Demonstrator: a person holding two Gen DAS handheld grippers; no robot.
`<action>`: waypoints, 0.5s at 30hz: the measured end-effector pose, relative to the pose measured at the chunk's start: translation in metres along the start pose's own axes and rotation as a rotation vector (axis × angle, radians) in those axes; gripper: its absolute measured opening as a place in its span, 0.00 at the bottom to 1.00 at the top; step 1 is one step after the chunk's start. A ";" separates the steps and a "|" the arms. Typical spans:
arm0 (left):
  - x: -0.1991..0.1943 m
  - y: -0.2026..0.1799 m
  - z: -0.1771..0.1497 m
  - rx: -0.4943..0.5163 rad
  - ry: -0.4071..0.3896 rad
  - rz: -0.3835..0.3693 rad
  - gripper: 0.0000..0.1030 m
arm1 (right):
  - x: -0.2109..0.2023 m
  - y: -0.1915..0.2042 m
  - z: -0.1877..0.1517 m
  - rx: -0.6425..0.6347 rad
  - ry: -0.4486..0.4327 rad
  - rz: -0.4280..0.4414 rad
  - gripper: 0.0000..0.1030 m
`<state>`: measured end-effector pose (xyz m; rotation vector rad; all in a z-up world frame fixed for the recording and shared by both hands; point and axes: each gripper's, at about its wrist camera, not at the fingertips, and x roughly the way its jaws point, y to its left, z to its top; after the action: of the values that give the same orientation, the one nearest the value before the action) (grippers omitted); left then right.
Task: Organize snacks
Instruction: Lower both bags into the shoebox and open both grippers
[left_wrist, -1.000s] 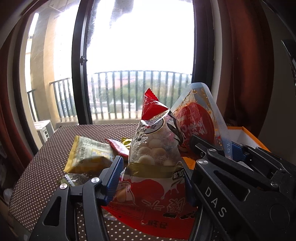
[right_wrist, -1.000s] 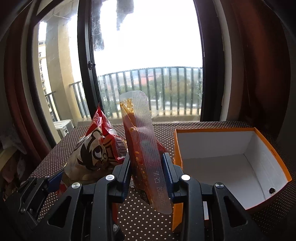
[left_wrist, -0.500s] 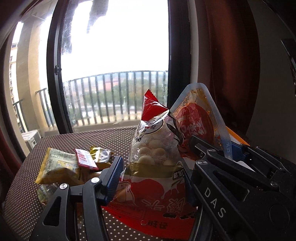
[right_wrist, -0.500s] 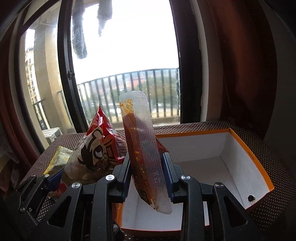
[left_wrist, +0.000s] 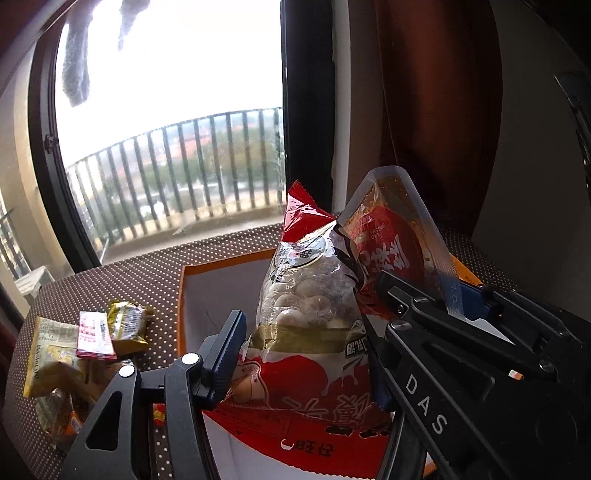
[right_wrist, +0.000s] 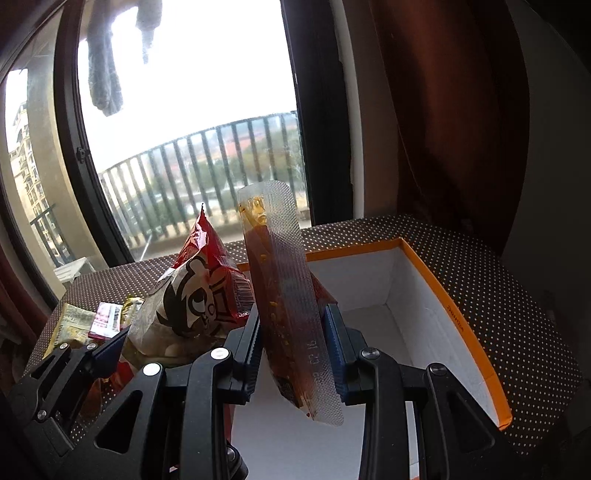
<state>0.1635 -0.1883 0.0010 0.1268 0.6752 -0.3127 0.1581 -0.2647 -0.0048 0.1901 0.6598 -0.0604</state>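
A: Boxes? 
B: One orange box (right_wrist: 458, 317), white inside. 
A: Held packets? 
B: Two, both above that box: one red puff bag (left_wrist: 306, 332), one clear sauce pouch (right_wrist: 291, 306). 
A: Loose ones? 
B: Left of the box, three clear: yellow packet (left_wrist: 48, 354), pink sachet (left_wrist: 94, 339), olive packet (left_wrist: 127, 325). More underneath, can't count.

Bright window (left_wrist: 166, 92) behind a dotted table (left_wrist: 147, 273)
Balcony railing (left_wrist: 177, 170) outside; brown curtain (right_wrist: 443, 129) hangs right, daylight glaring.

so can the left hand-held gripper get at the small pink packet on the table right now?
Probably not: the left hand-held gripper is shut on the red snack bag, so nothing can grip the pink packet until that's dropped.
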 end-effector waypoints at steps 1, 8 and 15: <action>0.007 -0.002 0.003 0.007 0.027 -0.004 0.58 | 0.006 -0.005 0.001 0.011 0.027 -0.002 0.35; 0.058 -0.019 0.013 0.011 0.225 -0.054 0.58 | 0.043 -0.041 0.007 0.063 0.169 -0.018 0.35; 0.087 -0.021 0.017 -0.015 0.348 -0.076 0.64 | 0.062 -0.059 0.007 0.110 0.267 -0.035 0.36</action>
<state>0.2309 -0.2334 -0.0409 0.1429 1.0284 -0.3622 0.2041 -0.3236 -0.0468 0.2962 0.9273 -0.1063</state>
